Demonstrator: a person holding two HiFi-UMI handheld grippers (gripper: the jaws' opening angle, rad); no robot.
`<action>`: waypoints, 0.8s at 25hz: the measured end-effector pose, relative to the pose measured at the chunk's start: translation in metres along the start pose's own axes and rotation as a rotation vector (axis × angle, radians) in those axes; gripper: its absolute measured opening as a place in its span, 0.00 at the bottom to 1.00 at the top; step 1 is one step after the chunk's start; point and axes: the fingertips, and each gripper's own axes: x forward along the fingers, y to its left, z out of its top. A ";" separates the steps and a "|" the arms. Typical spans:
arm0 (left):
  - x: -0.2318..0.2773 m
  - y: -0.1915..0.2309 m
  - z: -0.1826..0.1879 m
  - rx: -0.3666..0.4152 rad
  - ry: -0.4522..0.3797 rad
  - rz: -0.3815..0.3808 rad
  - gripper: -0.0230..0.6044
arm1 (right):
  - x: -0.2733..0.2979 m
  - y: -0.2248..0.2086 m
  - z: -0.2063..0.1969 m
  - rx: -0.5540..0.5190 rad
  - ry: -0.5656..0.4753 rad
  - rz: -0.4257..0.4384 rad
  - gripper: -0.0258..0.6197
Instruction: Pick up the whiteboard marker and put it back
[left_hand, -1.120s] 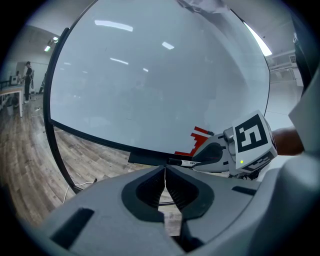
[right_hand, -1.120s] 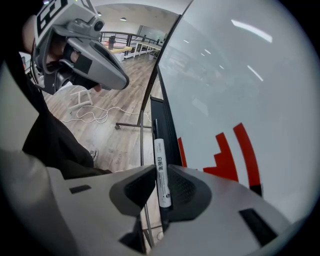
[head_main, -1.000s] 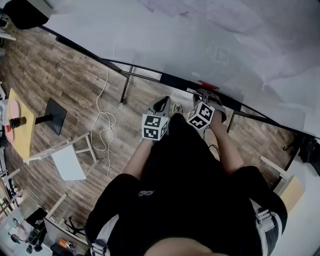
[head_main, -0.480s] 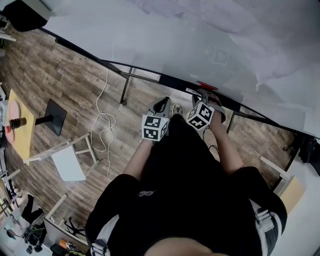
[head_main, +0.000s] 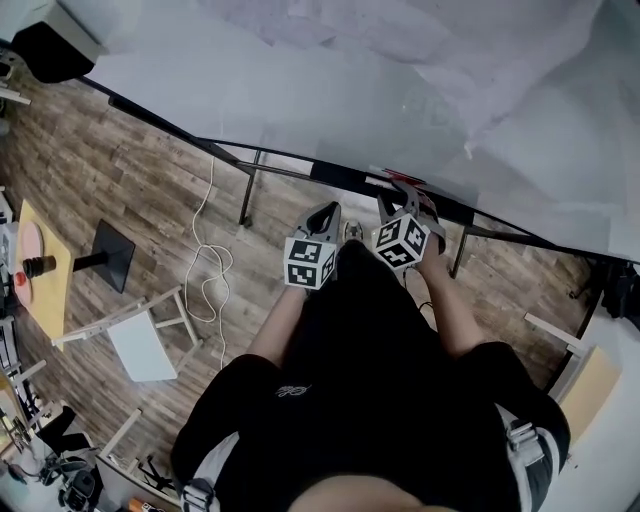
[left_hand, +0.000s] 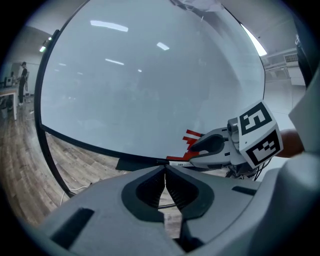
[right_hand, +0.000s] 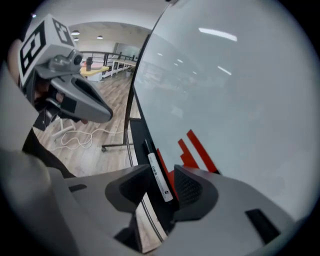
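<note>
1. Now your right gripper's (right_hand: 162, 169) jaws are opening around the marker (right_hand: 156, 167), which lies on the tray (right_hand: 138, 146).
2. Withdraw crooked and a pad may drag it off the ledge.
3. Your left gripper (left_hand: 165, 170) is closed, empty.

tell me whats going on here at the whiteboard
A person stands at a whiteboard with a claw in each hand. The right claw is opening over the whiteboard marker, which lies on the board's tray between its jaws, ungripped. The left claw is shut and empty.
</note>
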 end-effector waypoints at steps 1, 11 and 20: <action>0.002 -0.003 0.004 0.008 -0.004 -0.009 0.05 | -0.004 -0.001 0.003 0.043 -0.022 -0.002 0.26; 0.024 -0.038 0.044 0.131 -0.031 -0.065 0.05 | -0.056 -0.018 0.012 0.485 -0.265 -0.013 0.06; 0.026 -0.053 0.061 0.167 -0.062 -0.065 0.05 | -0.082 -0.040 0.021 0.590 -0.436 -0.080 0.04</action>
